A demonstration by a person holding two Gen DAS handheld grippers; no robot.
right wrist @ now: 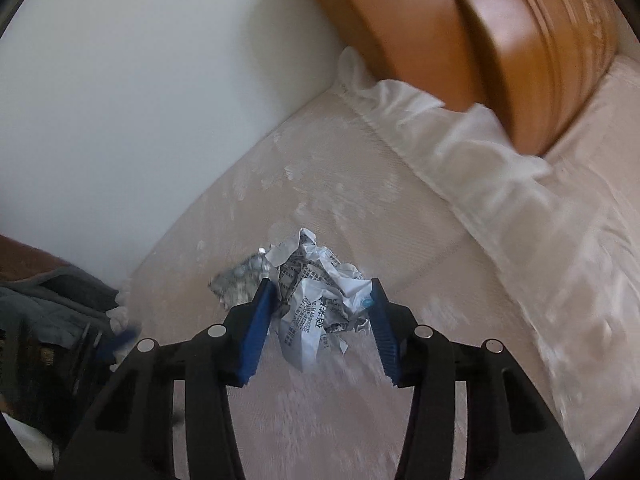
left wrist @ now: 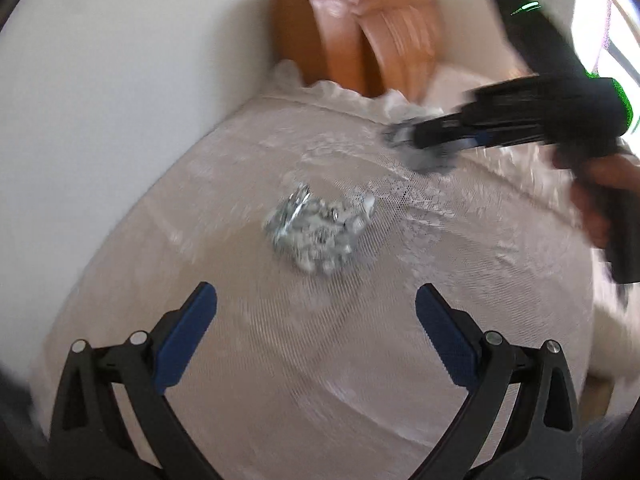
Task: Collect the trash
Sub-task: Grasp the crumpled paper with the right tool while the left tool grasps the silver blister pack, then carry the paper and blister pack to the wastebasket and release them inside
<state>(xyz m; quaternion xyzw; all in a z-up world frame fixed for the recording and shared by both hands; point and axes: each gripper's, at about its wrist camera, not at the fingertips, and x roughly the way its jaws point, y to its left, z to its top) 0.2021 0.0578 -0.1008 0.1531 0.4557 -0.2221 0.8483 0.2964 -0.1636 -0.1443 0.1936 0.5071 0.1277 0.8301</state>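
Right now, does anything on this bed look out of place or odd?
Yes, litter on bedding: a crumpled silver foil blister pack lies loose on the pale lace bedspread, and a crumpled white printed paper is pinched in the right tool. No spill visible.

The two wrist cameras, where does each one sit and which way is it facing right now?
Left wrist: on the left gripper, looking down past open jaws at a foil ball on the bed; the right gripper and a hand show.
Right wrist: on the right gripper, looking down at crumpled paper clamped between its blue pads.
Shared: the bed, foil ball, wooden headboard and white wall.
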